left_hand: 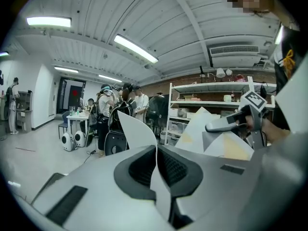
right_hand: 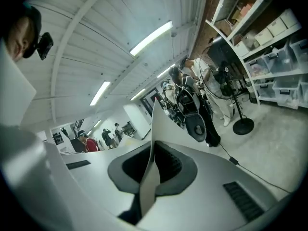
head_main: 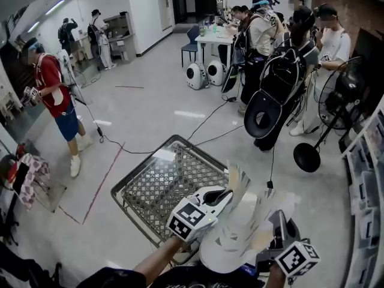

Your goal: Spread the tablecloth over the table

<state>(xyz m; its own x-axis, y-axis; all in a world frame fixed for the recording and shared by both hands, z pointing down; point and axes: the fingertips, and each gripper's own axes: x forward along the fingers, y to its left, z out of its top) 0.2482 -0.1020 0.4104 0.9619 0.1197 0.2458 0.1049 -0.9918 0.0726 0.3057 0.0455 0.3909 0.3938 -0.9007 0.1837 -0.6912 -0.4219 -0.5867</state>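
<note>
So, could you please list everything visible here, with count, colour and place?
thin white tablecloth: one, white, bunched at bottom centre
grey metal lattice-top table: one, grey, centre, not yet covered
black pedestal fan: one, black, right
round white pods: two, white, by far white desk
person in red shirt: one, left
group of standing people: several, back right
white storage shelves: one, right edge
left gripper: one, grey, shut on tablecloth
right gripper: one, grey, shut on tablecloth
</note>
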